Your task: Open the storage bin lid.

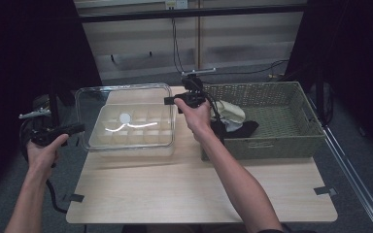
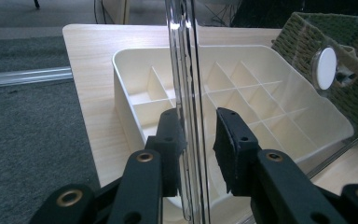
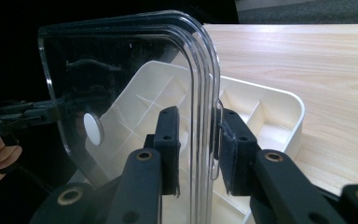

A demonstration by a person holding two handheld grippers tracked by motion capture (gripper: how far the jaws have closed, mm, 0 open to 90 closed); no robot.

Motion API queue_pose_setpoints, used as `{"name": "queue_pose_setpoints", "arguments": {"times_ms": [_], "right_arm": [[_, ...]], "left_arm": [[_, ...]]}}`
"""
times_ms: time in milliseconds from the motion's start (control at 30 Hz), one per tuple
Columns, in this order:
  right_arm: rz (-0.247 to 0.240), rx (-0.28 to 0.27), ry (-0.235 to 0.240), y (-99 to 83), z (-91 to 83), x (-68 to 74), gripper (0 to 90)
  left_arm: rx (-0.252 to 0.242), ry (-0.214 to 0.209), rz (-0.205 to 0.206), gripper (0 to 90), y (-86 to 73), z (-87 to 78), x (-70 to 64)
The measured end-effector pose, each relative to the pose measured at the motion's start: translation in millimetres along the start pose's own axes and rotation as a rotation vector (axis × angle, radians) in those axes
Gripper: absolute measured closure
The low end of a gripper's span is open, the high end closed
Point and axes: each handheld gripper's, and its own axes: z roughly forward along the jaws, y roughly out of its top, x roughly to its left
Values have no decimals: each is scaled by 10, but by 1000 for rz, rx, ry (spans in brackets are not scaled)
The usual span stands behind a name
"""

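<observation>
One clear lid [image 1: 126, 104] over one divided tray [image 1: 131, 132]; left gripper [image 1: 79, 128], right gripper [image 1: 171, 101] each clamp lid edge.

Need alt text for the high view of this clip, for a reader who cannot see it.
Two hand-held grippers grip a clear plastic lid by opposite edges above a cream divided tray on a wooden table: the left gripper at its left edge, the right gripper at its right. A green woven basket holding cloth stands to the right.

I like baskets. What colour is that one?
The woven basket is olive green, clearest in the high view.
</observation>
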Motion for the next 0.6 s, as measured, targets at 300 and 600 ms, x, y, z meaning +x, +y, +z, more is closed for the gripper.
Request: {"name": "queue_pose_setpoints", "arguments": {"times_ms": [300,600], "right_arm": [[-29,-1,11,-42,-95,103,721],[-38,3,33,-147,-144,146,728]], "left_arm": [[-1,6,-2,715,-70,-90,-65],[-8,-5,-5,722,-177,-180,-96]]}}
